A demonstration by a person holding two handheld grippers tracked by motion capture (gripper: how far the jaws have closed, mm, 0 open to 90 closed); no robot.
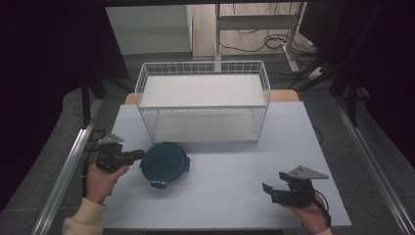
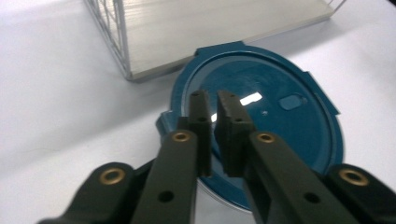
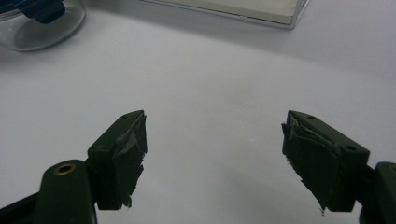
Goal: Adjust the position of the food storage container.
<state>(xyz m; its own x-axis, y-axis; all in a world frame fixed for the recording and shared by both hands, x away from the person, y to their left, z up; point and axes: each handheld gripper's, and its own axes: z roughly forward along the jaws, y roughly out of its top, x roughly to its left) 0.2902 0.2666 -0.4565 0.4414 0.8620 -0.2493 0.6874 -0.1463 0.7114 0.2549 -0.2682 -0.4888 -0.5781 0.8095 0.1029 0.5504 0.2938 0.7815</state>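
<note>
Looks down on a pale table [image 1: 230,196] with a white wire basket [image 1: 203,66] at the far middle. Puts a round blue lid [image 1: 165,161] just near of the basket's left end, lying flat on a clear bowl [image 3: 42,28].

Comes in from the near left with a left hand [image 1: 100,181] in a pale sleeve [image 1: 83,220], holding the left gripper [image 1: 139,154]. Points that gripper right, with its tips at the lid's left edge. In the left gripper view, shows the left gripper [image 2: 212,100] over the near-left part of the lid [image 2: 275,121], jaws very narrow, only a thin gap between them and nothing seen in the gap. Cannot tell if the tips touch the lid. Shows the basket [image 2: 112,32] just past the lid.

Comes in from the near right with a right hand [image 1: 308,215], holding the right gripper [image 1: 274,182] well apart from the lid. Keeps those jaws spread wide with nothing in them. In the right gripper view, shows the right gripper [image 3: 215,116] over bare table, the bowl far off at the top left corner and a strip of the basket [image 3: 261,14] along the top
</note>
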